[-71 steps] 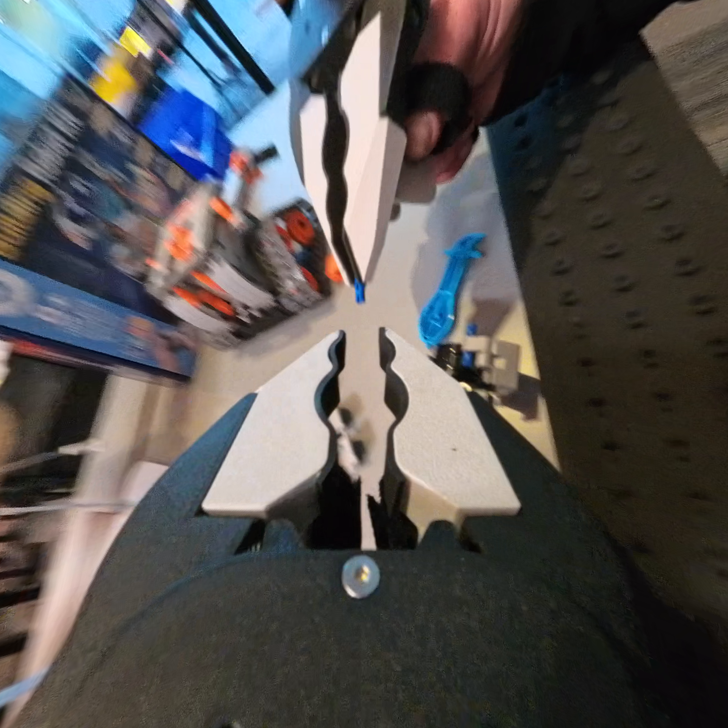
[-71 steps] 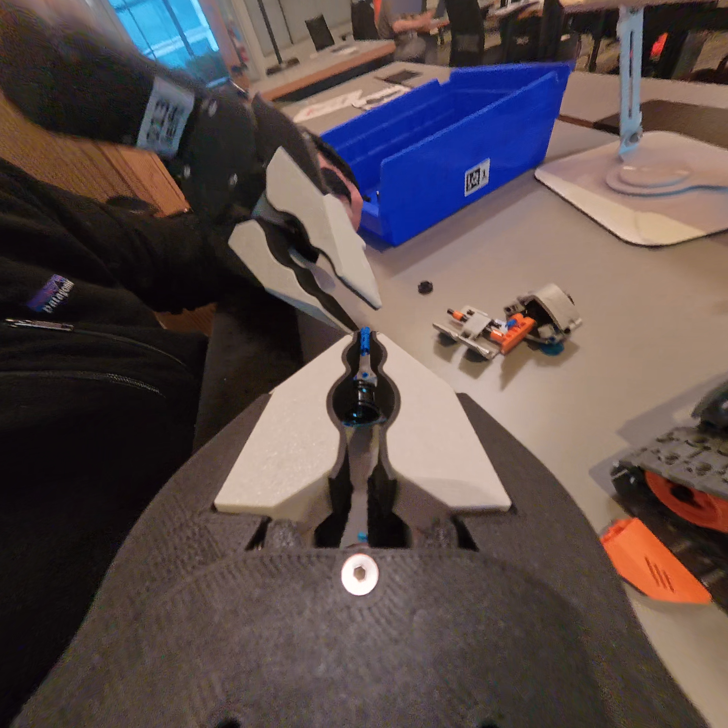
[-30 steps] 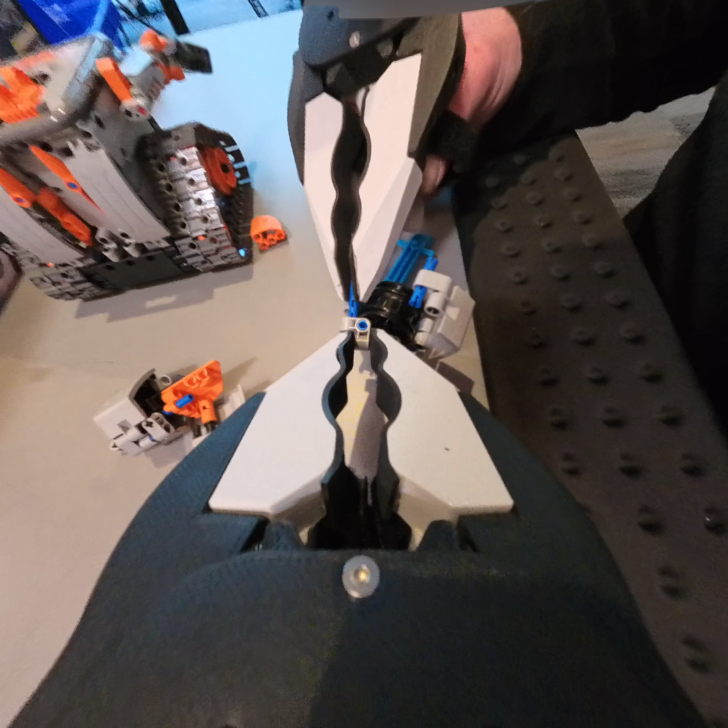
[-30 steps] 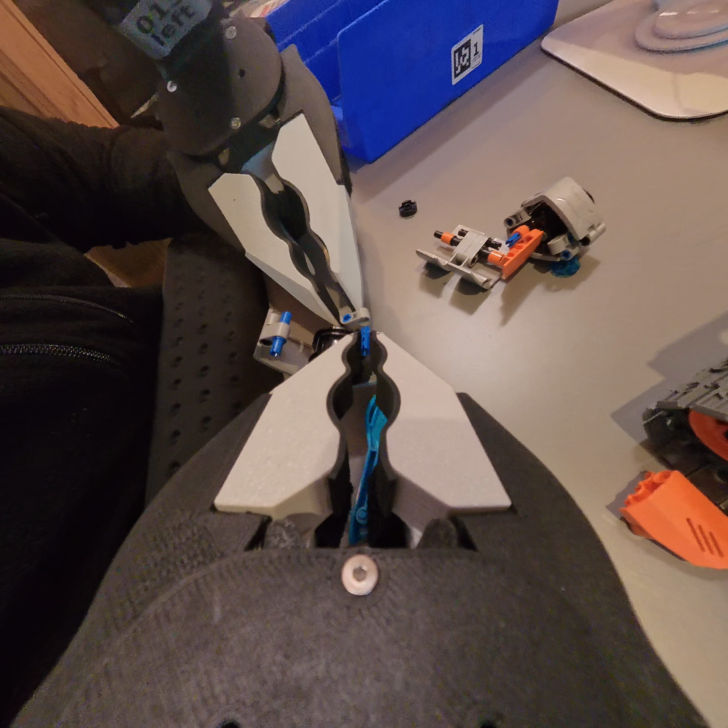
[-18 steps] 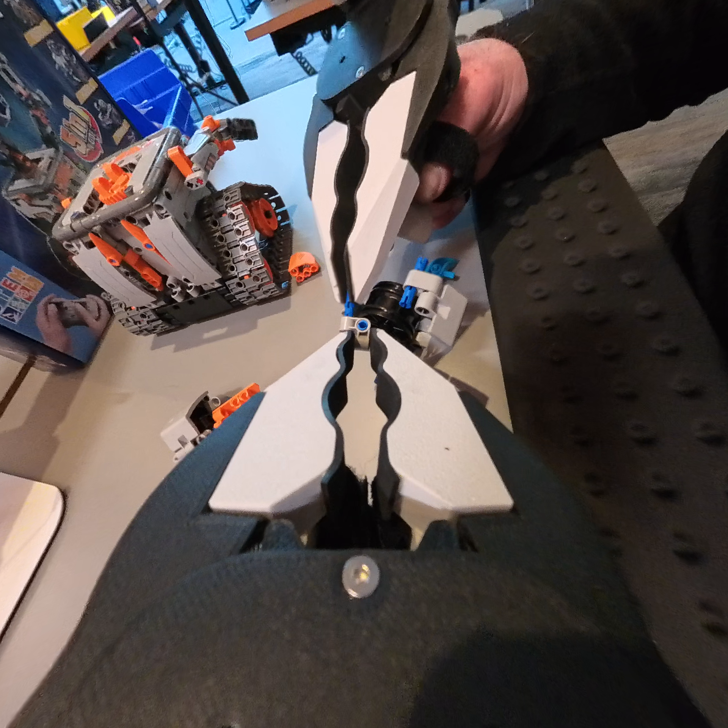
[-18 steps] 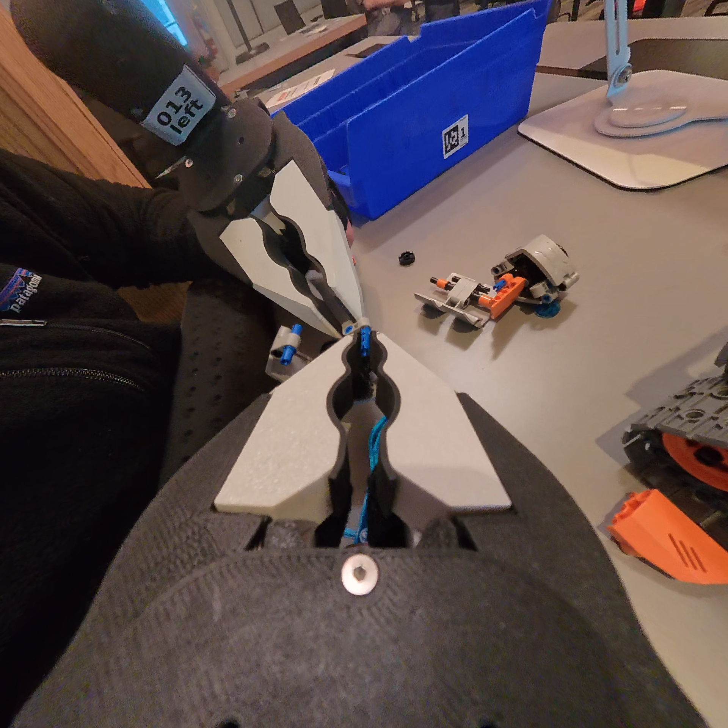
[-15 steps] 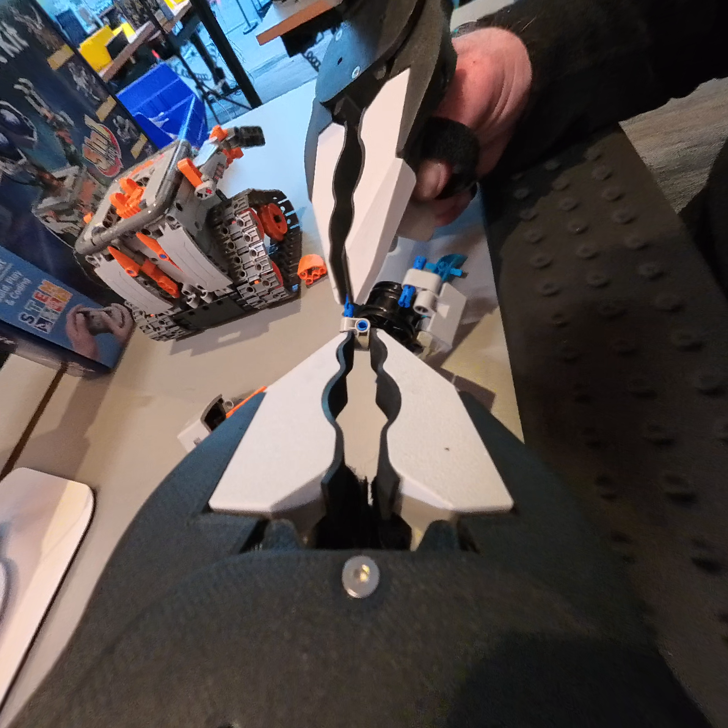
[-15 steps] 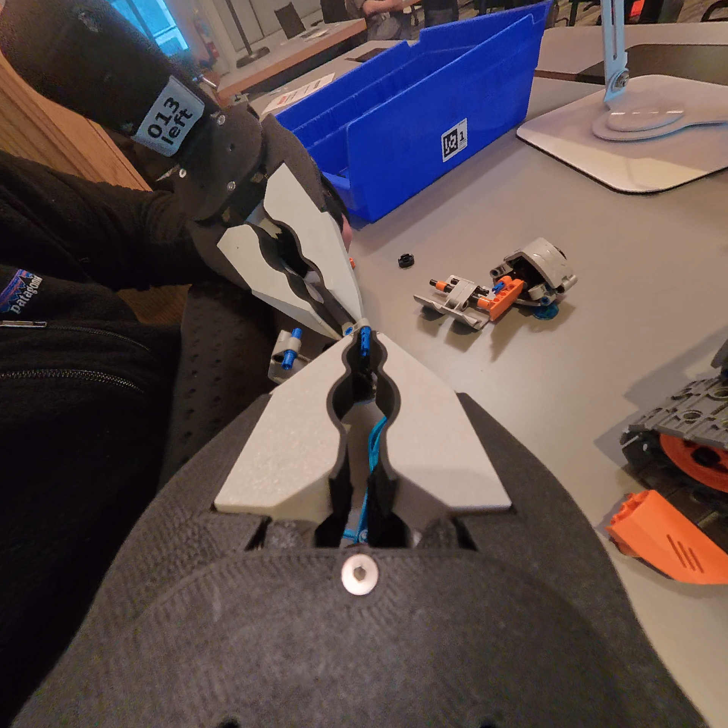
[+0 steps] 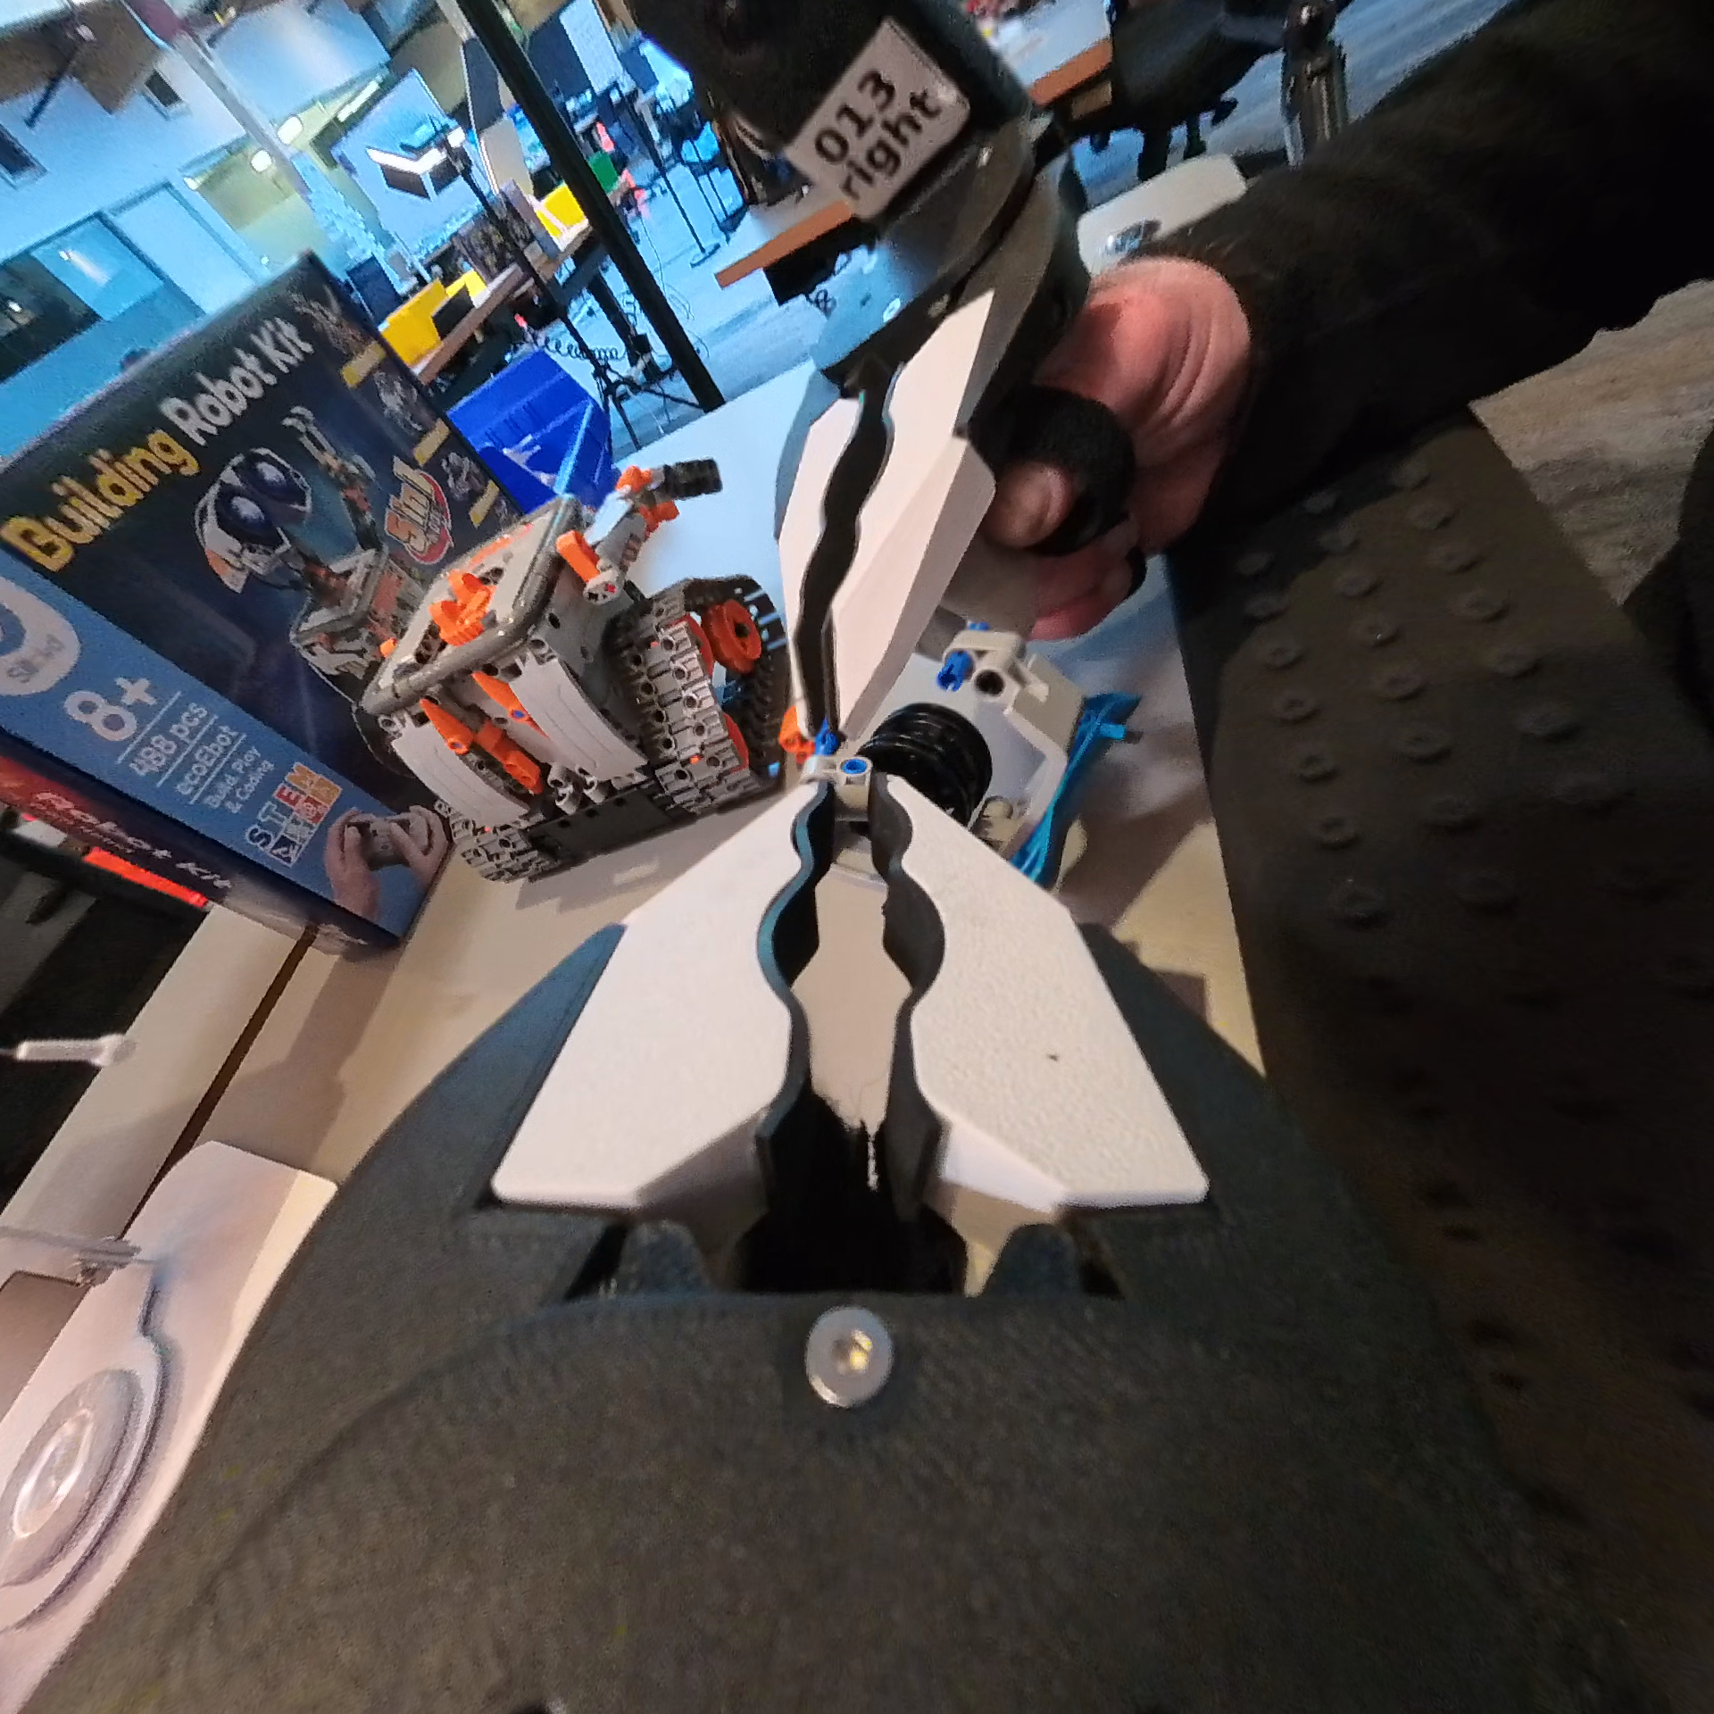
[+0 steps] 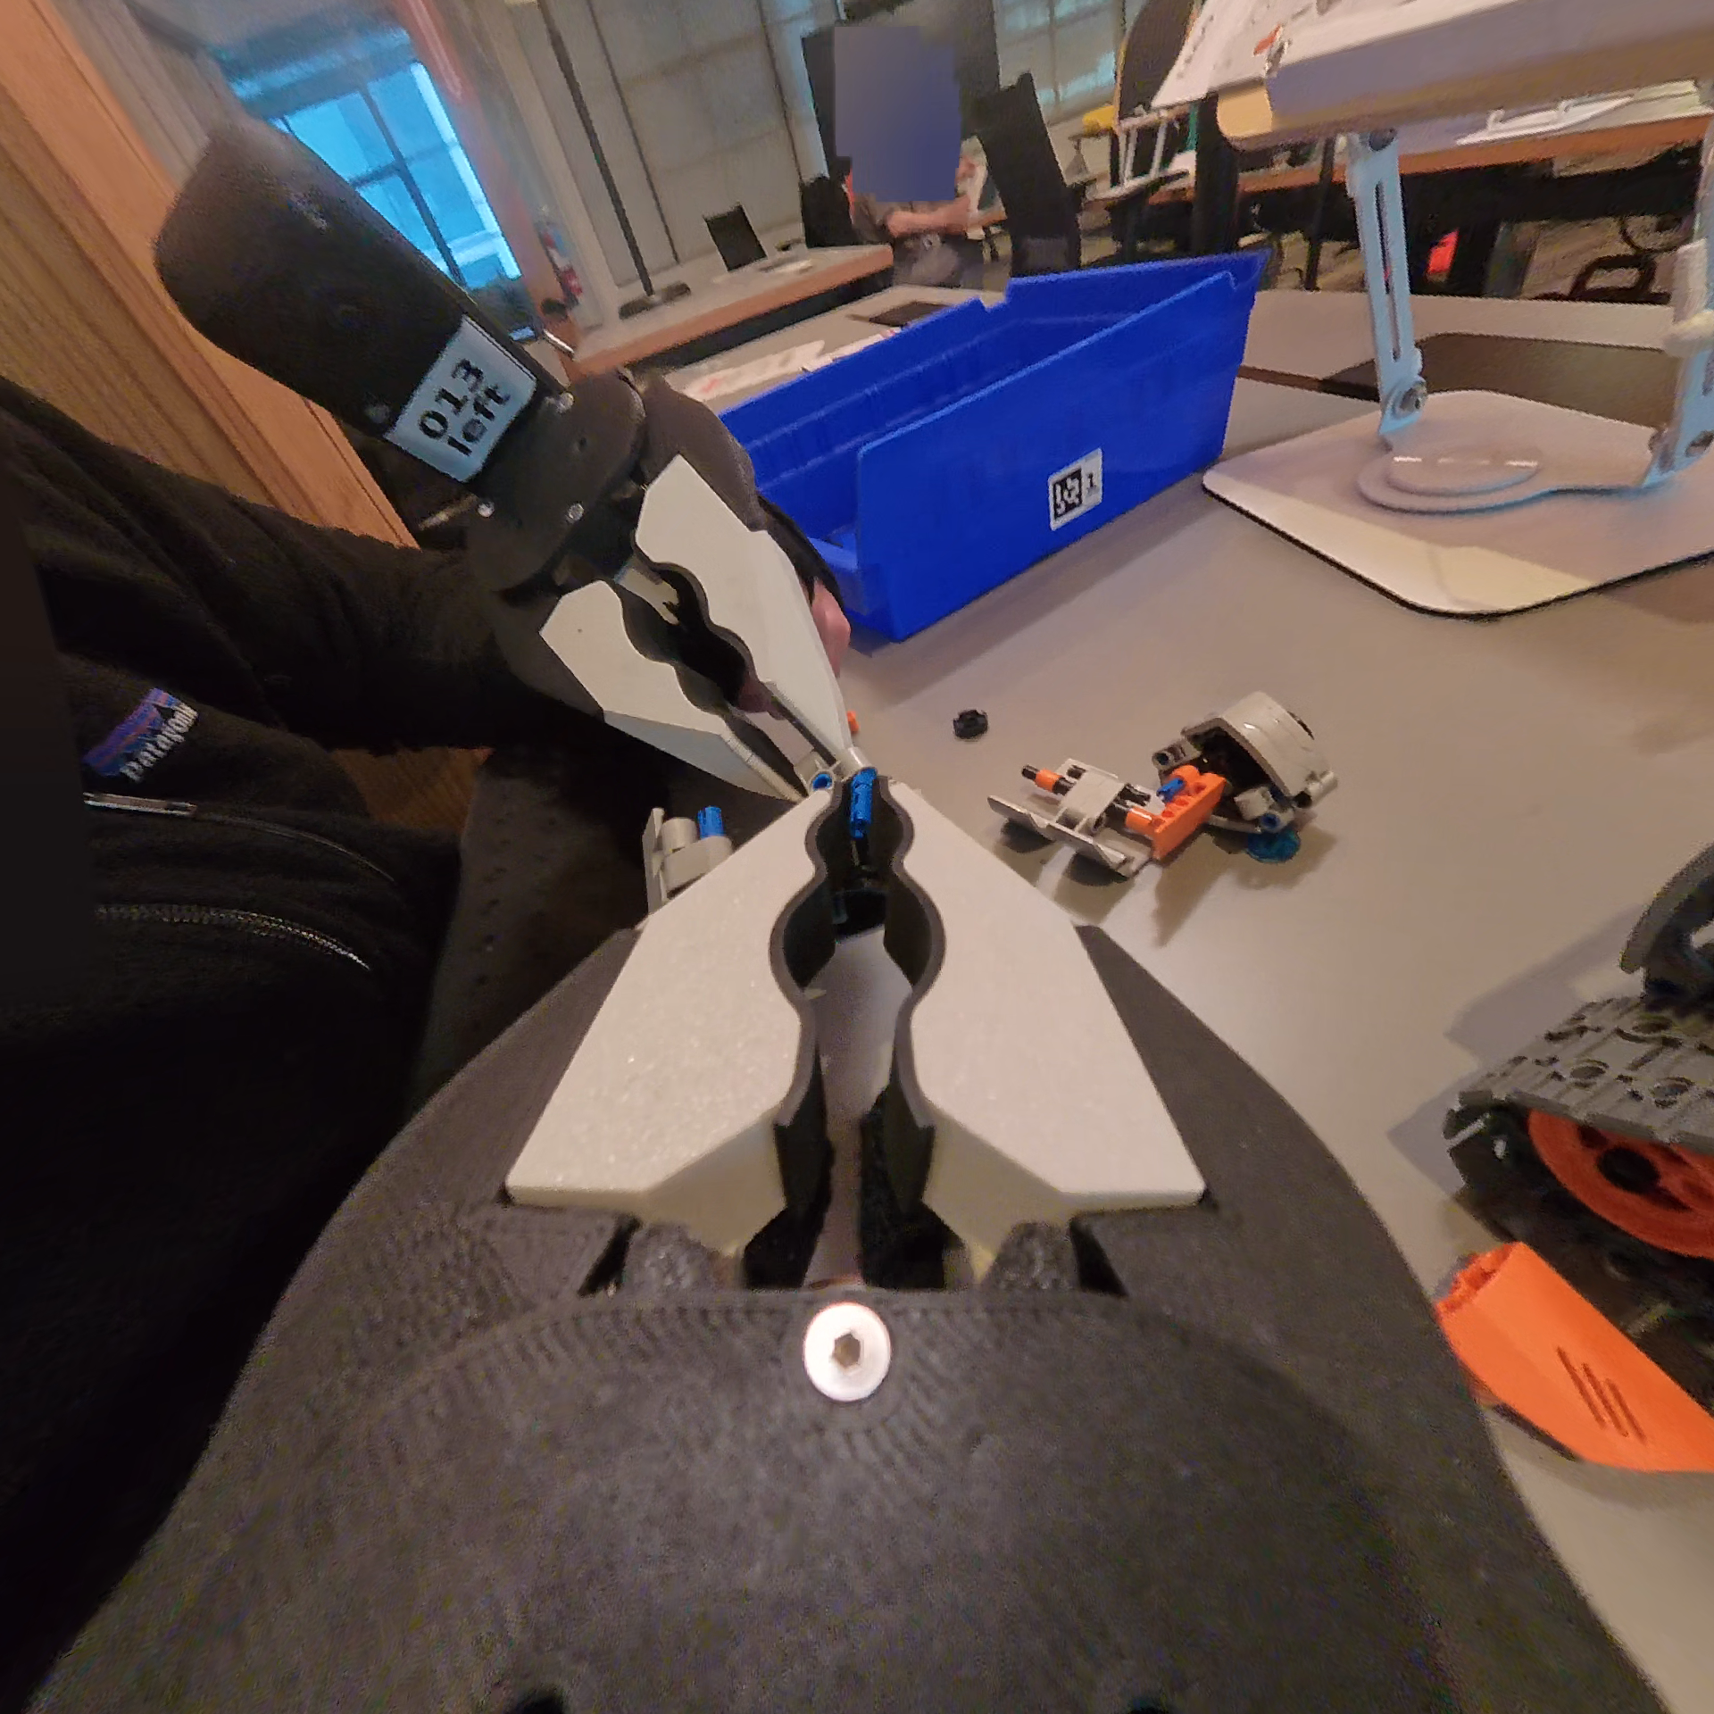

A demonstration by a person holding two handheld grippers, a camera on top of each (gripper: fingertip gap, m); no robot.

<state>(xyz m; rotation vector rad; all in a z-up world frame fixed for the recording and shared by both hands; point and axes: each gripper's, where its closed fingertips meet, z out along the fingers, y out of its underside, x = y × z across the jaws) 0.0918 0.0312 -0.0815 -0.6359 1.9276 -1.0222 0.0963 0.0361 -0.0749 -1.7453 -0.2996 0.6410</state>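
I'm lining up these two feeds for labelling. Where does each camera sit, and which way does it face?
Left wrist view: on the left gripper, facing the tracked toy robot and kit box; the right gripper and a hand show.
Right wrist view: on the right gripper, facing the blue bin; the left gripper and a black sleeve show.
Shared: both grippers meeting tip to tip over the grey table.

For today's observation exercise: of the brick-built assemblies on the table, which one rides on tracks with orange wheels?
The big grey and orange vehicle beside the kit box; the small grey assembly has no tracks.

Facing wrist views (shared claw tips)
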